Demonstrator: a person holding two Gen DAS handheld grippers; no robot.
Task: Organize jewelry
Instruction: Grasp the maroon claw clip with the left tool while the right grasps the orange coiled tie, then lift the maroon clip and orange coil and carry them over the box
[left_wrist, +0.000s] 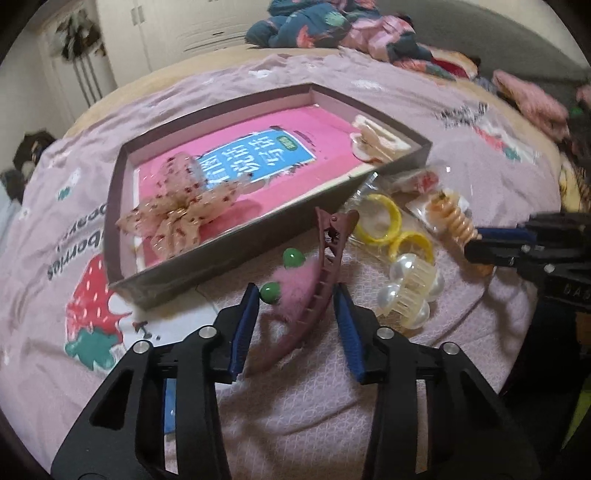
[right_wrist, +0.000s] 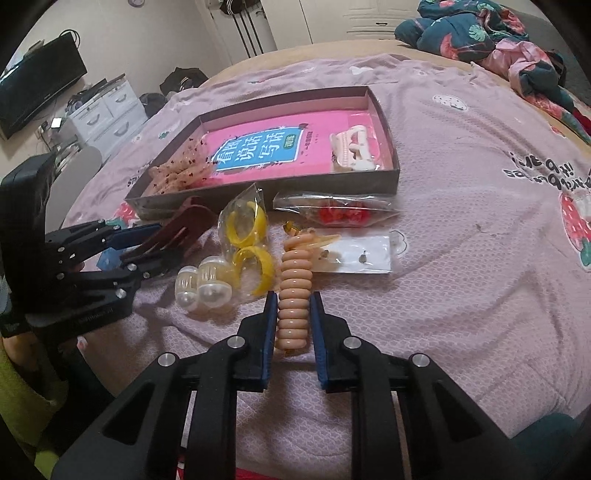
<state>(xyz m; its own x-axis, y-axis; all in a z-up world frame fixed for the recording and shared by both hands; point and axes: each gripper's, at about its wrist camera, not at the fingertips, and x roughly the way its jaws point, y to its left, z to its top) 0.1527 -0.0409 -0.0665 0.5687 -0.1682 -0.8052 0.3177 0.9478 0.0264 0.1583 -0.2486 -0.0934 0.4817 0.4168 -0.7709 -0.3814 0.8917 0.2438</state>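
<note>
A maroon hair clip with pink fluff and green beads lies on the bedspread in front of the box. My left gripper straddles it, both blue pads against its sides; the right wrist view shows the same hold. A peach spiral hair tie lies lengthwise between the pads of my right gripper, which is shut on it. The shallow brown box holds a pink booklet, a sheer spotted bow and a cream claw clip.
Yellow rings in a clear bag, a pearl claw clip, a bag of red pieces and a white earring card lie between the grippers and the box. Crumpled bedding is piled at the far right.
</note>
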